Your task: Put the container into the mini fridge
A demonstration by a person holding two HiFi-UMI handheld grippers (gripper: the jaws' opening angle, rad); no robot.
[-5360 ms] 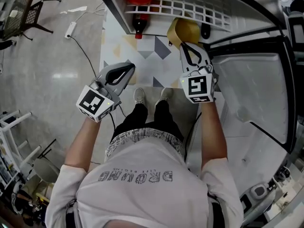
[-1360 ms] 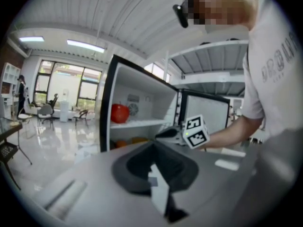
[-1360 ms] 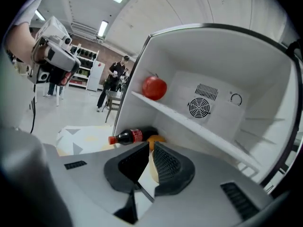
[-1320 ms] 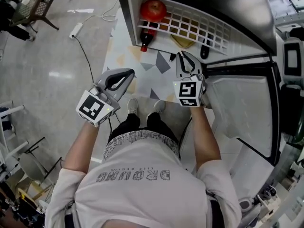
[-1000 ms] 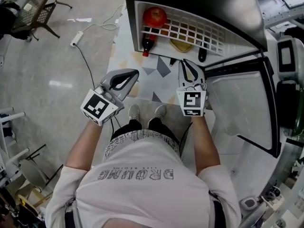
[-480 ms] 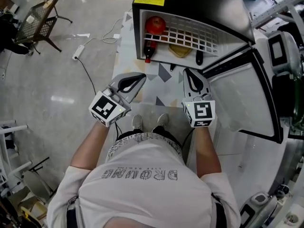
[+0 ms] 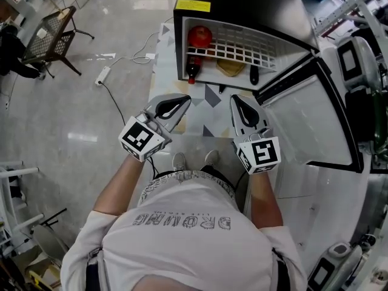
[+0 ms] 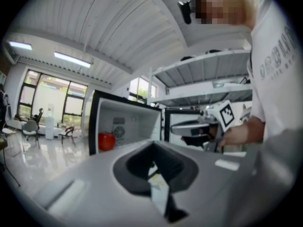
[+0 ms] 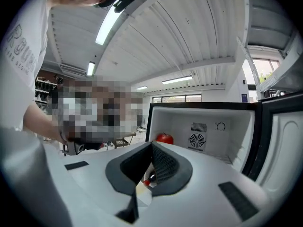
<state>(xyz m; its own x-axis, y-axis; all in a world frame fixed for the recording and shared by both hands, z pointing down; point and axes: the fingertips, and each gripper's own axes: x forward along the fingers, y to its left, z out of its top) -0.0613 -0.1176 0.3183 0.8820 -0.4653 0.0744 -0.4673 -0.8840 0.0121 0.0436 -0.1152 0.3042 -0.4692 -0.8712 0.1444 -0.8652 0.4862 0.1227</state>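
The black mini fridge (image 7: 242,8) stands open ahead of me, its door (image 7: 303,123) swung out to the right. A yellowish container (image 7: 230,66) lies inside under the white wire shelf (image 7: 254,44). My left gripper (image 7: 180,102) and right gripper (image 7: 236,100) hover side by side in front of the opening, both shut with nothing in them. In the left gripper view the closed jaws (image 8: 153,146) point at the fridge (image 8: 124,119). In the right gripper view the closed jaws (image 9: 151,146) face the white fridge interior (image 9: 203,126).
A red round thing (image 7: 199,36) sits on the shelf, with a red-capped dark bottle (image 7: 193,68) below it and a black object (image 7: 254,73) beside the container. A patterned mat (image 7: 206,96) lies before the fridge. A cable and power strip (image 7: 102,74) run across the floor at left.
Both grippers have drawn back from the fridge toward my body. The yellowish container that was at the right gripper's tips now lies inside under the shelf.
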